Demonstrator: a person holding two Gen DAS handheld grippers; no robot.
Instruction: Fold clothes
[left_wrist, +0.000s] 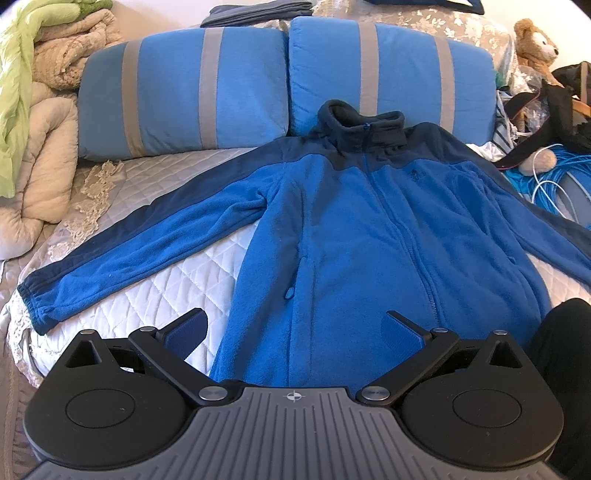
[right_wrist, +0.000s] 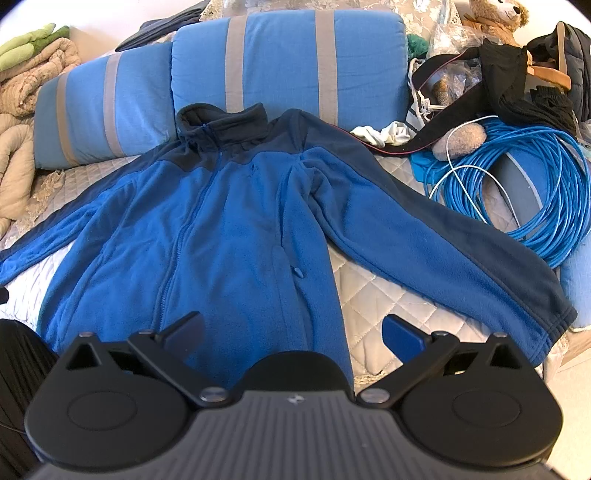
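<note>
Jacket (left_wrist: 354, 229) lies flat on the bed (left_wrist: 177, 280), collar toward the pillows (left_wrist: 184, 92); your left gripper (left_wrist: 293, 332) and right gripper (right_wrist: 293, 334) gape wide, holding nothing.

Two-tone blue fleece jacket (left_wrist: 332, 229) with navy collar; blue pillows (left_wrist: 184, 96) striped grey; white quilted bedcover (left_wrist: 177, 280).

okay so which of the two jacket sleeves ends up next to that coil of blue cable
The sleeve seen on the right in the right wrist view: it runs beside the cable coil. The other sleeve stretches toward the beige quilt, with no cable nearby.
</note>
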